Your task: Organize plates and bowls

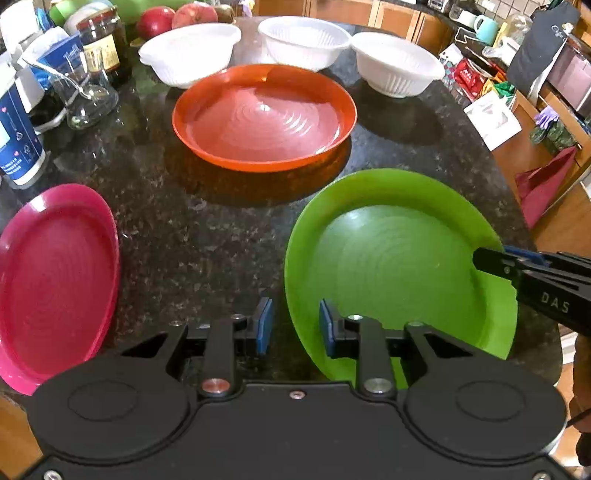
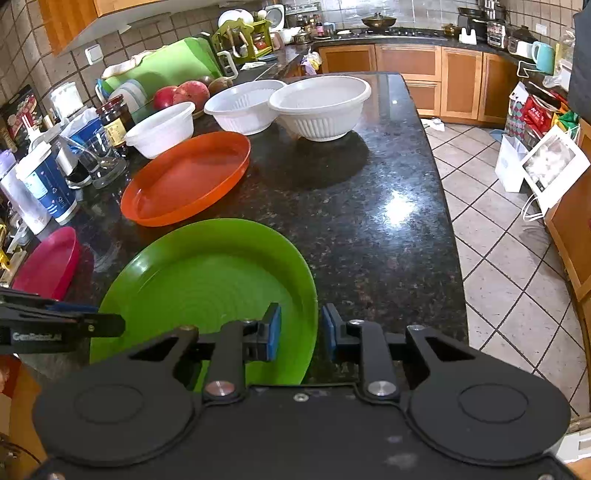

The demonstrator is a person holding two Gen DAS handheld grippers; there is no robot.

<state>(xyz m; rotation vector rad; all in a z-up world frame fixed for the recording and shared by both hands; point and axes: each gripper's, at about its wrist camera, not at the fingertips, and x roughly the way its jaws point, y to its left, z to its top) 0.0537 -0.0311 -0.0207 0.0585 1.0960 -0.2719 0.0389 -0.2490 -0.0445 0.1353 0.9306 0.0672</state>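
Observation:
A green plate (image 1: 399, 258) lies on the dark granite counter (image 1: 207, 229), near its front edge. My left gripper (image 1: 295, 325) is open, its fingers straddling the plate's left rim. My right gripper (image 2: 301, 332) is open, straddling the plate's (image 2: 210, 273) right rim. An orange plate (image 1: 264, 114) lies behind it, and a pink plate (image 1: 55, 280) lies at the left. Three white bowls stand at the back: left (image 1: 190, 53), middle (image 1: 304, 40) and right (image 1: 397, 62).
Jars, a glass (image 1: 85, 99), a blue-and-white cup (image 1: 18, 144) and red fruit (image 1: 155, 20) crowd the counter's left and back. The counter's right edge (image 2: 439, 184) drops to a tiled floor (image 2: 517, 258) with bags and boxes.

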